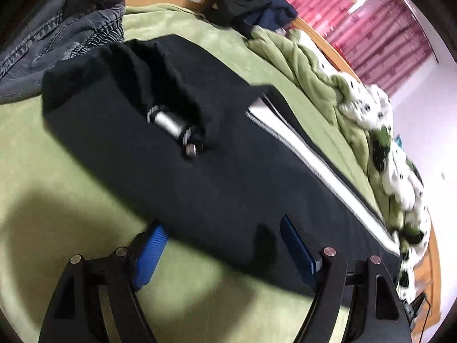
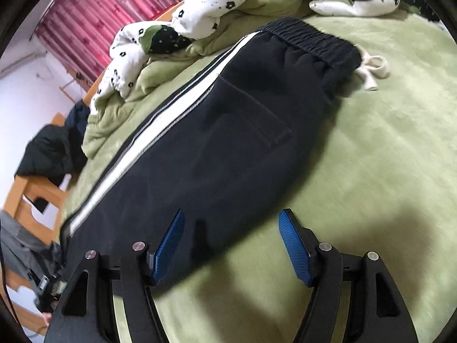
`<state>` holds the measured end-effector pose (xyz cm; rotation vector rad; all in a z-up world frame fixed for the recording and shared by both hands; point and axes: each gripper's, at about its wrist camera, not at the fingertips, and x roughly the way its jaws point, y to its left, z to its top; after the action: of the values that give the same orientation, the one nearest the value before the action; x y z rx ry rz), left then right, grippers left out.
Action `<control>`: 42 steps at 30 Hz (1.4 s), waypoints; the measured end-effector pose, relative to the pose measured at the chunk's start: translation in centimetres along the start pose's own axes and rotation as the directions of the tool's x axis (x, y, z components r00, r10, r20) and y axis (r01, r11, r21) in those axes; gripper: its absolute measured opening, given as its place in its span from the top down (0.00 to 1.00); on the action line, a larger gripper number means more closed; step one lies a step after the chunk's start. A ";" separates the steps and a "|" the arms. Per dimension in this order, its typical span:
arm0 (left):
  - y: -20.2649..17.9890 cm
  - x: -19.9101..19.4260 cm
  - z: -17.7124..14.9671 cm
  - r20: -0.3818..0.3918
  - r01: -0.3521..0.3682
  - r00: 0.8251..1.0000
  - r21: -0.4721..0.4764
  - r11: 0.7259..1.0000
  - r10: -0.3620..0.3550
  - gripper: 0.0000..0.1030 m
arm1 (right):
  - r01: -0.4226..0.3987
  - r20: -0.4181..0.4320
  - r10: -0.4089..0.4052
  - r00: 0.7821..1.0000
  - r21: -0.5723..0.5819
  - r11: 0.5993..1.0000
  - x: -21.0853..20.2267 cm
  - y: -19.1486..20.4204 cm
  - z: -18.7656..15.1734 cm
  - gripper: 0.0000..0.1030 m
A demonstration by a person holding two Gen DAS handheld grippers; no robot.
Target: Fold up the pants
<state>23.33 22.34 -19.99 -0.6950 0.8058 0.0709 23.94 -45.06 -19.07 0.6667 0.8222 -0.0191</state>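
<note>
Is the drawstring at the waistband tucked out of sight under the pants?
No, the white drawstring lies in plain view on the green blanket, sticking out beside the waistband of the pants.

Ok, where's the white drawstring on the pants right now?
In the right wrist view, upper right: the drawstring lies on the green blanket, sticking out beside the right end of the elastic waistband.

Green-blanketed bed (image 2: 385, 157), wooden frame (image 1: 322, 37), pink striped curtain (image 1: 357, 8), white wall (image 1: 422, 108).
</note>
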 end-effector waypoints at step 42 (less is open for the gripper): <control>2.7 -17.6 -16.5 -0.108 0.057 0.994 0.268 0.962 -0.029 0.49 | 0.423 0.006 -0.424 0.906 -0.076 0.903 -18.8 -8.1 -9.5 0.52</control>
<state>-0.40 18.06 -17.40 -0.4596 0.8789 -0.1144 2.41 -50.66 -15.29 0.4052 0.9622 -0.3784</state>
